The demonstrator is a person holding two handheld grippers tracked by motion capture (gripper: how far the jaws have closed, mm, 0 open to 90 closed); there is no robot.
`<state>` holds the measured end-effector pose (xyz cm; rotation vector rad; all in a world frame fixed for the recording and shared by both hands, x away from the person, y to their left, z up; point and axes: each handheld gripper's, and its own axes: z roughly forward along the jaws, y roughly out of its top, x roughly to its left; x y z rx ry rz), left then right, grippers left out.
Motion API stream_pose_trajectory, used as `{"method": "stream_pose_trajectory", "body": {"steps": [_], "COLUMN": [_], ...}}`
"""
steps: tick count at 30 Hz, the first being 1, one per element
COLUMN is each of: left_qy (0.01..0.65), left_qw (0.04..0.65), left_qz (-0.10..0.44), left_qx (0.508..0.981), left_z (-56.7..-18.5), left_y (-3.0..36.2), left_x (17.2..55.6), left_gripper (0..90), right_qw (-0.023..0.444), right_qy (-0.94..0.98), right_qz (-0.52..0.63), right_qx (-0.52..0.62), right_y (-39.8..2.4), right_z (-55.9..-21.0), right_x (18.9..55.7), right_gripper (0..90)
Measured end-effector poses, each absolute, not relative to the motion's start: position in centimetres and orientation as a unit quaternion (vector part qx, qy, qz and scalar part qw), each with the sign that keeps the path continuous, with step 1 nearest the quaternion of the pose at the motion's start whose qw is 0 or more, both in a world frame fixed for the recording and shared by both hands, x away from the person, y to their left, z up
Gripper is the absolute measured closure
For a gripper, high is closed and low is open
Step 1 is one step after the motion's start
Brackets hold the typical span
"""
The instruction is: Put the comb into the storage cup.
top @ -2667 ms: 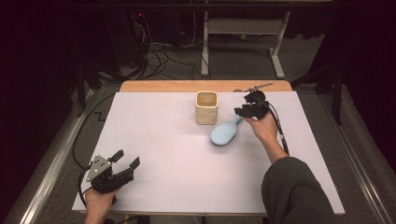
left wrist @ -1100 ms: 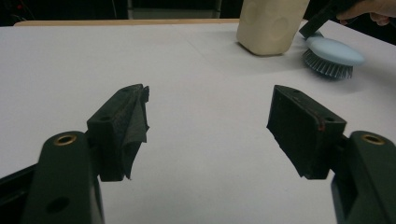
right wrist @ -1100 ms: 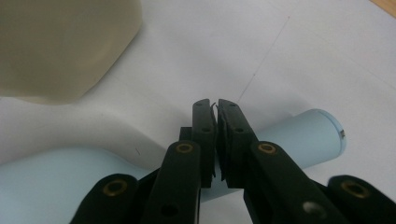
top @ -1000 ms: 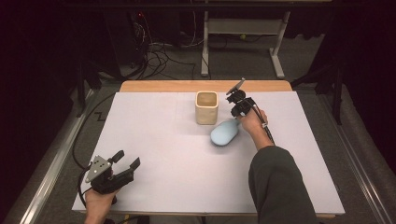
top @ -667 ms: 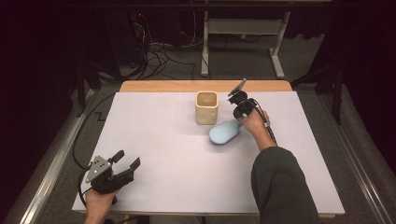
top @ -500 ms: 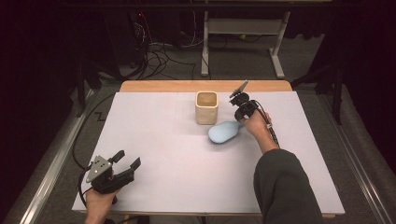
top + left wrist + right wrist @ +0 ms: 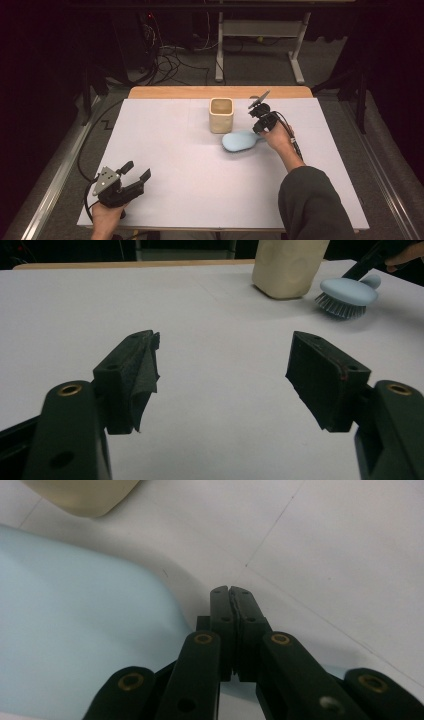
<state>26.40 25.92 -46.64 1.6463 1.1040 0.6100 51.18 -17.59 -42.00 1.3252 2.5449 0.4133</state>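
Note:
A light blue scrub brush (image 7: 240, 142) lies bristles down on the white table top, just right of a cream square cup (image 7: 221, 115). My right gripper (image 7: 258, 131) points down at the brush's handle end. In the right gripper view its jaws (image 7: 231, 589) are pressed together with nothing showing between the pads, the brush (image 7: 75, 630) lies to their left and beneath them, and the cup (image 7: 85, 495) is at the top left. My left gripper (image 7: 137, 169) rests near the front left corner, open and empty (image 7: 225, 337); its view shows the cup (image 7: 287, 265) and brush (image 7: 347, 292) far off.
A white sheet (image 7: 200, 180) covers the table, with a wooden strip (image 7: 220, 92) along the far edge. Beyond it are floor cables (image 7: 175, 55) and a metal stand (image 7: 260, 40). A dark sleeve (image 7: 310, 205) crosses the front right.
The right gripper has turned and shifted slightly left onto the brush's handle end, and the brush has nudged a little left. The left gripper has stayed put.

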Motion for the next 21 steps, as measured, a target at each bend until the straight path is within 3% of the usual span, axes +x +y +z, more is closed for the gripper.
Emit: {"method": "stream_pose_trajectory", "body": {"steps": [21], "left_qy": [0.458], "left_qw": [0.507], "left_qz": [0.255], "left_qx": [0.684], "left_z": [-46.6], "left_y": [25.9], "left_x": [26.4], "left_gripper": [29.2], "right_qw": [0.111], "right_qy": [0.871], "right_qz": [0.15], "right_qx": [0.454], "right_y": [-18.7], "right_z": [-42.1], "right_x": [49.4], "right_gripper": [90.0]}}
